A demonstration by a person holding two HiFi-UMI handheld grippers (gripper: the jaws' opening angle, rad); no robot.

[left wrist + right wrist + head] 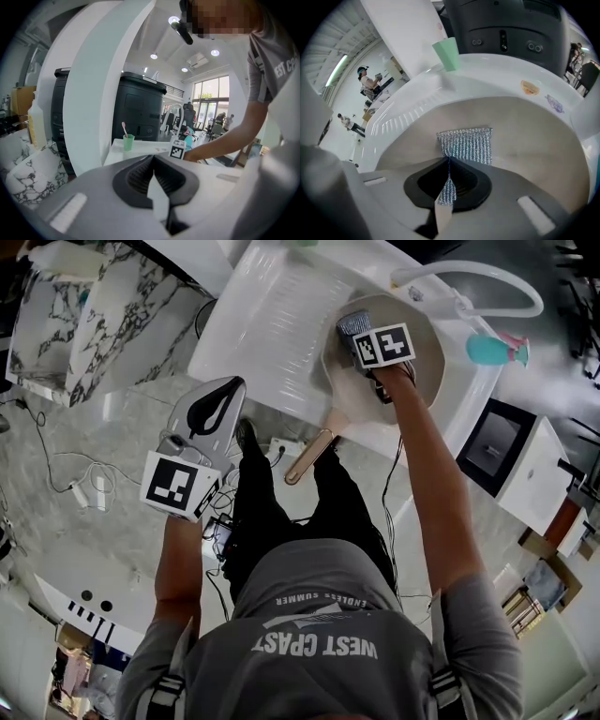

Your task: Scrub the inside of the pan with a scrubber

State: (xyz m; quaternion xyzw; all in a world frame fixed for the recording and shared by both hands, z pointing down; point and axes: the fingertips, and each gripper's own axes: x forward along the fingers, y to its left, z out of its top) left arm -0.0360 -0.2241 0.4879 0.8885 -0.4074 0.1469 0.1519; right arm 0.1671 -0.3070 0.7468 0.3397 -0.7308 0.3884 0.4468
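While the right hand-held gripper point(449, 161) pinches the scrubber point(466, 144) inside the pan point(529, 136), the left hand-held gripper point(153, 161), jaws together on nothing, hangs well clear of the pan.

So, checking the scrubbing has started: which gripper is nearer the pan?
Right. The right gripper is inside the pan, shut on the scrubber; the left gripper hangs clear of the sink, beyond the pan's handle, shut and empty.

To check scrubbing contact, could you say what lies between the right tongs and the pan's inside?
A silvery mesh scrubber, pinched in the right tongs, hangs over the round beige pan, shown in the right gripper view.
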